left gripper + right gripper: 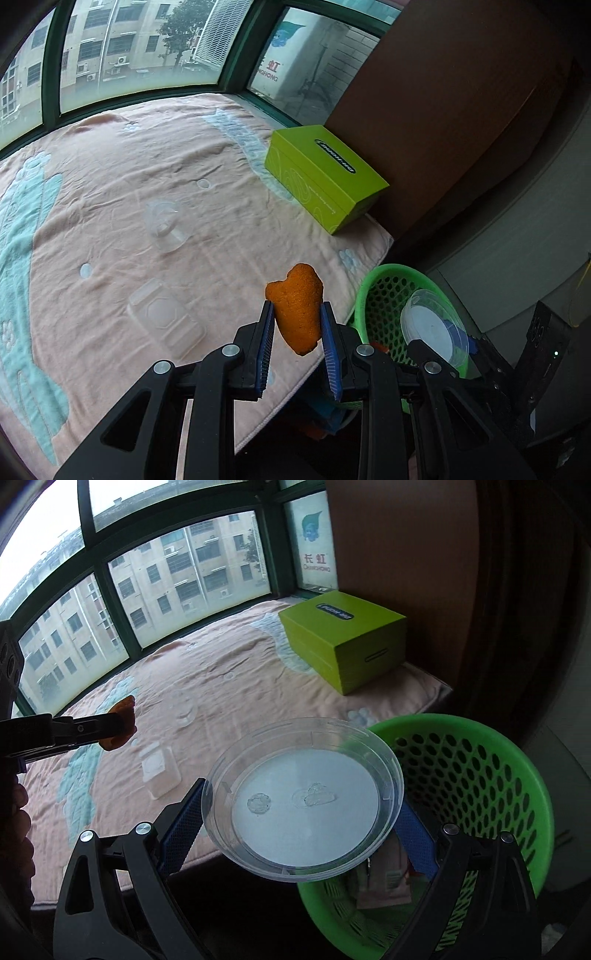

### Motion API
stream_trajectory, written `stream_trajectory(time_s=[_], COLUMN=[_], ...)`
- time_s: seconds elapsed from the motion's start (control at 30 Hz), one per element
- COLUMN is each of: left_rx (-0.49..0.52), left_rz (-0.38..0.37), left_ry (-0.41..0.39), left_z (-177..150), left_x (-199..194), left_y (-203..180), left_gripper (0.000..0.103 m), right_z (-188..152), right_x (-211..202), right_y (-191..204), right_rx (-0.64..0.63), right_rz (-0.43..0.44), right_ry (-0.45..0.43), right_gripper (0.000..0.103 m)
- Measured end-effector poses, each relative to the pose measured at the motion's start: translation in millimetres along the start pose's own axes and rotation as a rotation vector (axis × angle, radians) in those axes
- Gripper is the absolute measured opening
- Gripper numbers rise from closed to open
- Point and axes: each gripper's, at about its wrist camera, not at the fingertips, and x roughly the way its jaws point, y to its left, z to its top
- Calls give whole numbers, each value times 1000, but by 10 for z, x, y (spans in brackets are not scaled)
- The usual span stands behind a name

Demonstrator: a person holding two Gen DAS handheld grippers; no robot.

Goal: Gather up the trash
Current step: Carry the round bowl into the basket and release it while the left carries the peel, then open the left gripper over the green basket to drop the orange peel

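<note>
My left gripper (297, 314) is shut on a piece of orange peel (297, 306), held over the front edge of the pink blanket (147, 166); the right wrist view shows that peel (123, 723) at far left. My right gripper (299, 812) is shut on a clear round plastic lid (303, 797), its blue pads pressing the rim on both sides. The lid hangs partly over the green perforated basket (476, 771), which stands on the floor beside the blanket. In the left wrist view the basket (380, 291) and lid (432, 328) sit at lower right.
A lime green box (325, 173) rests at the blanket's far right corner against a brown cabinet (443, 92). A clear plastic cup (164, 225) and a clear square container (166, 317) lie on the blanket. Paper wrappers (384, 882) lie inside the basket. Windows run along the back.
</note>
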Motion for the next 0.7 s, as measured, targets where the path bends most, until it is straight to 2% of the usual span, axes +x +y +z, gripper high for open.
stream_trajectory(time_s=[0.33, 0.7], left_rx=[87, 163], left_rz=[-51, -93], left_ry=[47, 99], left_z=[10, -44], left_x=[253, 516], left_y=[-543, -1016], left_gripper=[25, 25], right_z=[-92, -175], right_x=[-146, -293], right_y=[-632, -1039], right_rx=[102, 189], right_rz=[-90, -102], right_ry=[-13, -37], right_gripper=[92, 96])
